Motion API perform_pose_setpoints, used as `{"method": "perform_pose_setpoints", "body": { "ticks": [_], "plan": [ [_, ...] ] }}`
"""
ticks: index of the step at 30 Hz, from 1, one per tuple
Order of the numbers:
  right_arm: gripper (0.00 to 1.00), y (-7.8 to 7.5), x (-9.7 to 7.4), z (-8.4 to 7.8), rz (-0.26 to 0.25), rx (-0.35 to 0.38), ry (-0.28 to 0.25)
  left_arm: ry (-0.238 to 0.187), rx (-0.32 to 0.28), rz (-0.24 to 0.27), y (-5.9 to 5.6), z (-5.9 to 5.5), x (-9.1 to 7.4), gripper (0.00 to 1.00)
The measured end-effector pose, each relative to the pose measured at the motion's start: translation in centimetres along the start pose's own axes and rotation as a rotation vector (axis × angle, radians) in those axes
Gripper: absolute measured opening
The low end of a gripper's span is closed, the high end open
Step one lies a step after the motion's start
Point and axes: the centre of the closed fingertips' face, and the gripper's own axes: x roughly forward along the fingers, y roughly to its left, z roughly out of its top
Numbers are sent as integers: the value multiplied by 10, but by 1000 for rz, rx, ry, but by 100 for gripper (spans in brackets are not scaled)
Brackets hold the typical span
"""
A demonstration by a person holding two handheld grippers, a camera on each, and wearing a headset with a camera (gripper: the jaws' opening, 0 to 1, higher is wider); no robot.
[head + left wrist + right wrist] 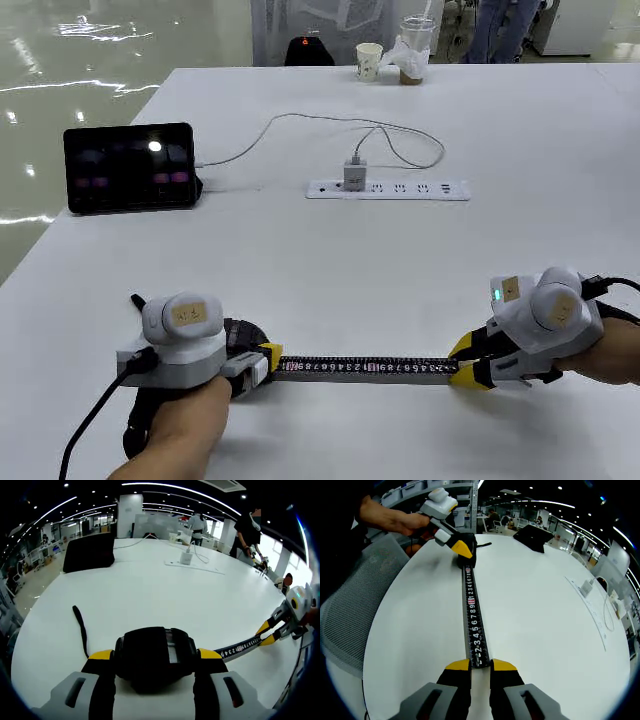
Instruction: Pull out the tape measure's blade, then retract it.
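Near left on tabletop [320, 260]: left gripper [258, 362] jaws clamped round tape measure case [155, 655]; right gripper [466, 362] jaws nearly closed, pinching blade [365, 366] tip. Blade looks thin, springy, probably slick; best gripped at its end.

Head view sits up over the near edge of the counter [330, 270], looking forward and down, with the left hand-held gripper [265, 362] and right hand-held gripper [460, 361] low in frame. Left gripper view is down low, tight behind the tape measure case [155, 655], facing across toward the right one. Right gripper view stares back along the blade [472, 615] at the left one. All three share that blade.
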Motion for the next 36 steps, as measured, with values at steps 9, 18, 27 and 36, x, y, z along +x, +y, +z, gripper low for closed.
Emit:
{"method": "perform_pose_setpoints", "body": {
  "ticks": [9, 18, 27, 36],
  "plan": [
    [10, 0, 4, 5, 3, 0, -5, 5, 1, -4, 1, 0, 0, 58],
    [10, 1, 9, 12, 8, -1, -11, 5, 0, -6, 1, 1, 1, 58],
    [10, 3, 14, 19, 14, -4, -19, 6, -1, -9, 0, 1, 0, 58],
    [10, 4, 18, 26, 17, -3, -25, 10, -3, -12, 1, 1, 0, 58]
  ]
}}
